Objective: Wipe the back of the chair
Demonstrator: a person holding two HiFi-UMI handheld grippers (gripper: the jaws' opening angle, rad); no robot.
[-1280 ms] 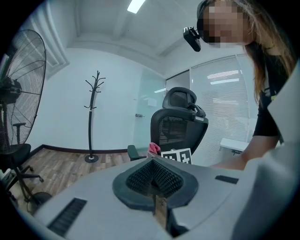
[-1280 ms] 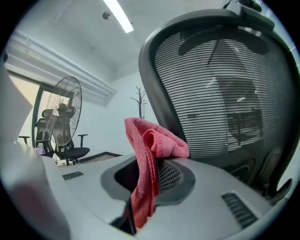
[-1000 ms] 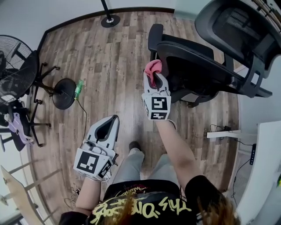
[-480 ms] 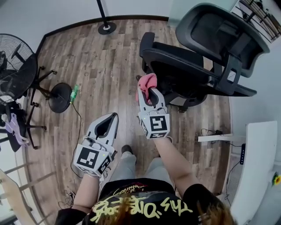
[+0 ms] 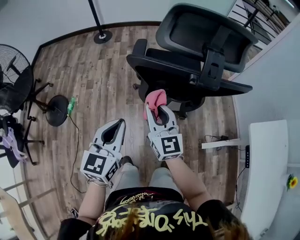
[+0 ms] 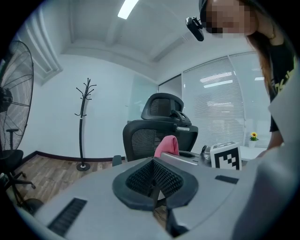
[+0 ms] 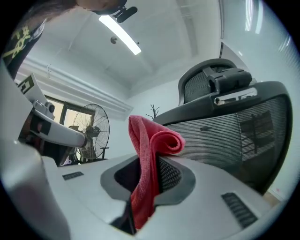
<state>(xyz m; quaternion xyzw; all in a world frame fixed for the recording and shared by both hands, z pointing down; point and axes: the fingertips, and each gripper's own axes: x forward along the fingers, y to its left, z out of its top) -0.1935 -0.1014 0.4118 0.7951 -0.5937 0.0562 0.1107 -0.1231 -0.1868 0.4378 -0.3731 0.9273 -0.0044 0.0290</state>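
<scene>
Pink-red cloth [image 5: 155, 99]; black mesh chair [image 5: 187, 28]; brown wood-grain floor [image 5: 93, 65]; black fan [image 5: 11, 89].

wood plank floor [image 5: 108, 70], white walls [image 5: 47, 18], dark baseboard [image 5: 70, 34] along the far edge. coat stand [image 6: 82, 122] at the far wall, its round base on the floor just by the baseboard. standing fan [image 5: 14, 86] at the floor's left edge, with a small green bottle [image 5: 71, 107] beside its round base. white desk [image 5: 265, 173] at the right edge, a small yellow flower [image 5: 292, 182] on it. blinds [image 6: 220, 103] over the windows, strip light [image 6: 127, 8] on the ceiling.
</scene>
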